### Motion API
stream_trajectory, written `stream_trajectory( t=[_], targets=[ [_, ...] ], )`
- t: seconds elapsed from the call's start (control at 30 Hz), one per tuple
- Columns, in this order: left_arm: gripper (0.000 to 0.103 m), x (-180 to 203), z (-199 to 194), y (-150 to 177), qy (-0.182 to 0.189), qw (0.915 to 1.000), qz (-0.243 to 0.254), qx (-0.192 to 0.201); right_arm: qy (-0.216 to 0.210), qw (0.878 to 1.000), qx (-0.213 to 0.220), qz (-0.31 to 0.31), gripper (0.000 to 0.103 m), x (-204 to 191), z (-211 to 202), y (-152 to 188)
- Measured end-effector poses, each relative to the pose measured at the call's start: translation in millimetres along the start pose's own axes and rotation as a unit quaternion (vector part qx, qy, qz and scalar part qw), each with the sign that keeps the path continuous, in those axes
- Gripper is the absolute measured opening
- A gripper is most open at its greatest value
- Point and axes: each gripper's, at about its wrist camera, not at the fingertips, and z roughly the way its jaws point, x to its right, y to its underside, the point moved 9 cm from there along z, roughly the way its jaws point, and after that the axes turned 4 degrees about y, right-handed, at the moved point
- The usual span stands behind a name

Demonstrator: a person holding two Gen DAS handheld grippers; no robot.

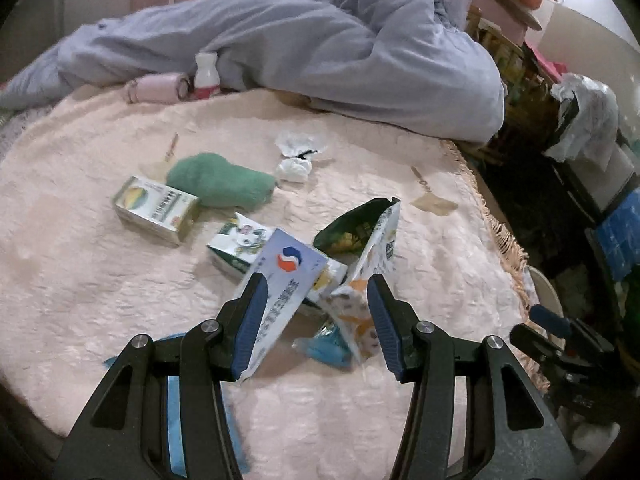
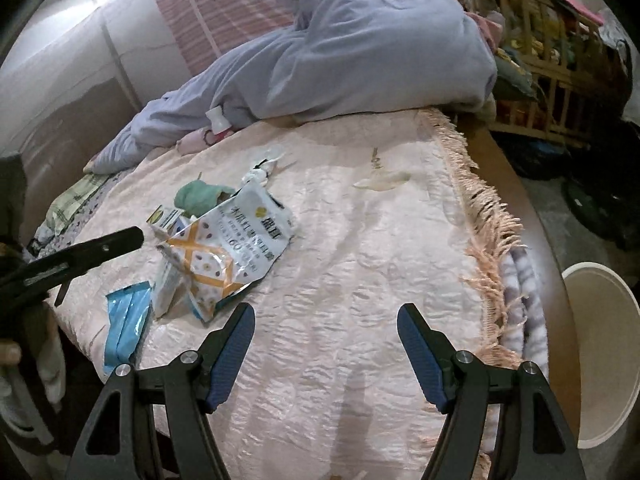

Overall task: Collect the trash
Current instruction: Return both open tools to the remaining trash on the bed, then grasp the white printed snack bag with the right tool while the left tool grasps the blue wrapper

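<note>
Because wrappers litter the bed (image 2: pixel 360 240), our left tongs (image 1: pixel 316 320) spread around the white box (image 1: pixel 280 280); right tongs (image 2: pixel 326 344) wait apart.

A pink quilted bedspread (image 2: pixel 360 248) with a fringed edge (image 2: pixel 486 216) covers the bed. A grey-blue duvet (image 1: pixel 320 48) lies heaped along its far side, 1 pink roll (image 1: pixel 158 87) just beside it. A green cloth (image 1: pixel 220 184), perhaps a sock, lies mid-bed. A wooden crib (image 2: pixel 540 48) stands beyond.
</note>
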Motion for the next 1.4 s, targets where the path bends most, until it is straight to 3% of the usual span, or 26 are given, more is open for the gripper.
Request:
stream_trajectory(
  t=[0.1, 0.2, 0.37, 0.5, 0.6, 0.73, 1.0, 1.2, 1.4],
  targets=[
    [0.050, 9.6, 11.9, -0.4, 0.028, 0.9995, -0.008, -0.008, 0.007, 1.000, 0.003, 0.012, 0.071, 13.4, -3.9, -4.2],
    [0.050, 35.4, 19.5, 5.0, 0.082, 0.9964, -0.003, -0.021, 0.016, 1.000, 0.008, 0.025, 0.071, 28.0, -8.9, -7.4],
    [0.050, 93.2, 18.0, 18.6, 0.176, 0.9831, 0.031, -0.039, 0.031, 0.998, 0.019, 0.044, 0.071, 51.1, -17.9, -12.4],
    [0.050, 120.8, 10.1, 28.6, 0.216, 0.9733, 0.049, -0.059, 0.048, 0.997, 0.027, 0.061, 0.072, 69.0, -26.2, -18.4],
    [0.050, 118.0, 0.5, 31.1, 0.208, 0.9744, 0.060, -0.061, 0.039, 0.997, 0.022, 0.064, 0.073, 68.2, -24.3, -20.8],
    [0.050, 80.4, -16.9, 30.6, 0.143, 0.9860, 0.068, -0.053, 0.019, 0.999, 0.006, 0.043, 0.075, 44.4, -12.3, -20.3],
    [0.050, -17.4, -46.8, 40.0, 0.036, 0.9979, 0.018, -0.050, -0.009, 0.998, -0.061, 0.007, 0.078, -17.6, 45.3, -12.7],
    [0.050, -85.9, -50.1, 66.5, -0.024, 0.9959, -0.062, -0.061, 0.017, 0.995, -0.093, -0.021, 0.079, -37.6, 81.1, -15.9],
    [0.050, -99.7, -26.4, 84.8, -0.018, 0.9897, -0.122, -0.072, 0.013, 0.995, -0.103, -0.011, 0.079, -37.4, 92.0, -12.2]
  ],
)
